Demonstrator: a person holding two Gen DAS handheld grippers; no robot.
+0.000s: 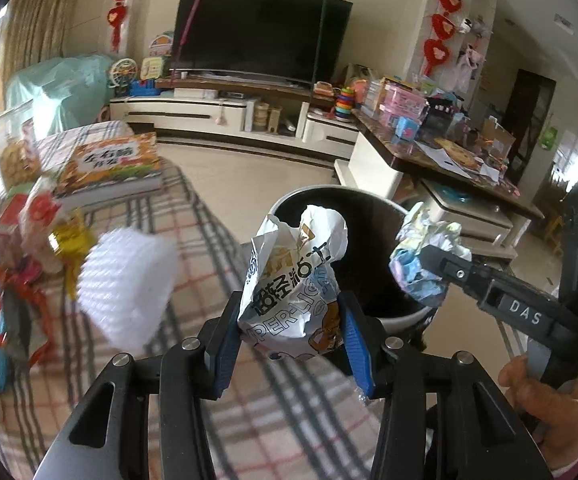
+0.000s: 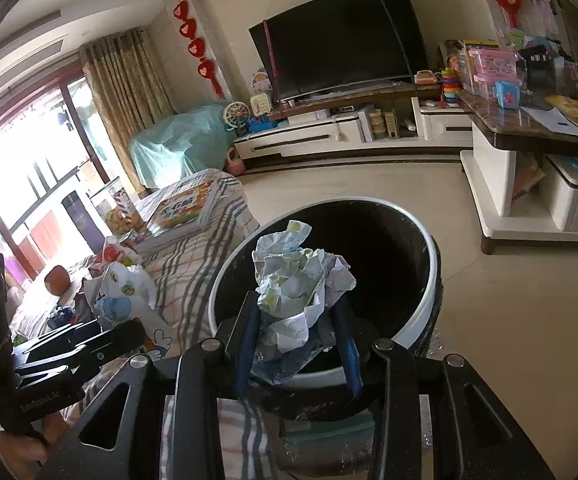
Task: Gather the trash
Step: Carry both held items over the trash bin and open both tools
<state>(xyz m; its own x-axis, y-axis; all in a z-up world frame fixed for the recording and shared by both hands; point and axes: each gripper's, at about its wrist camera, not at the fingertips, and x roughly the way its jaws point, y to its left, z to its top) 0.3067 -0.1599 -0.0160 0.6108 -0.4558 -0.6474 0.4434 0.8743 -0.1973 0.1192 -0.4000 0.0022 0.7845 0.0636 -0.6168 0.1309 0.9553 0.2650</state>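
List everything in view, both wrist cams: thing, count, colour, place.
snack bag: 1, white with blue print, in the left gripper, by the bin's rim
crumpled paper: 1, white with pastel print, in the right gripper, over the bin's mouth
trash bin: 1, white outside, dark inside, on the floor beside the table
foam sleeve: 1, white, blurred, over the table
book: 1, orange cover, far end of the table
wrappers: several, mostly red, on the table's left side
table: 1, plaid cloth
TV: 1, black, on the far wall
left gripper: shut on the bag
right gripper: shut on the paper
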